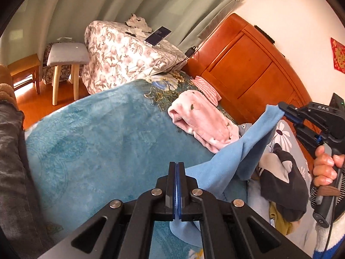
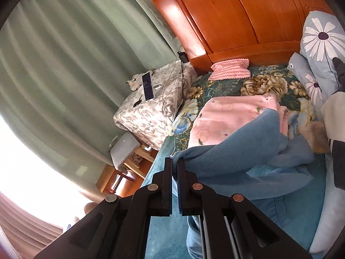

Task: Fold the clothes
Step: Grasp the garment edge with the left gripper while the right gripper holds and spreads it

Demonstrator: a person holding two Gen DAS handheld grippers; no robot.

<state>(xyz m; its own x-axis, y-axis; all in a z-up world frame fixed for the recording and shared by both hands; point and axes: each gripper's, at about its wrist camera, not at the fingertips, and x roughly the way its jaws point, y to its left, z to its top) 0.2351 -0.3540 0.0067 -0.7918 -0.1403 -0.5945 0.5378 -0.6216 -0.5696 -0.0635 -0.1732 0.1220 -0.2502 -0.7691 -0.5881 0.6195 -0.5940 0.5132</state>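
The left gripper (image 1: 177, 168) is squeezed tight on one edge of the light blue cloth (image 1: 228, 157). The right gripper (image 1: 281, 107), at 3 o'clock in the left view, pinches the other end, so the cloth hangs between them above the teal blanket (image 1: 103, 133). A folded pink blanket (image 1: 200, 118) lies just behind it. A pile of clothes (image 1: 280, 172) sits at 4 o'clock.
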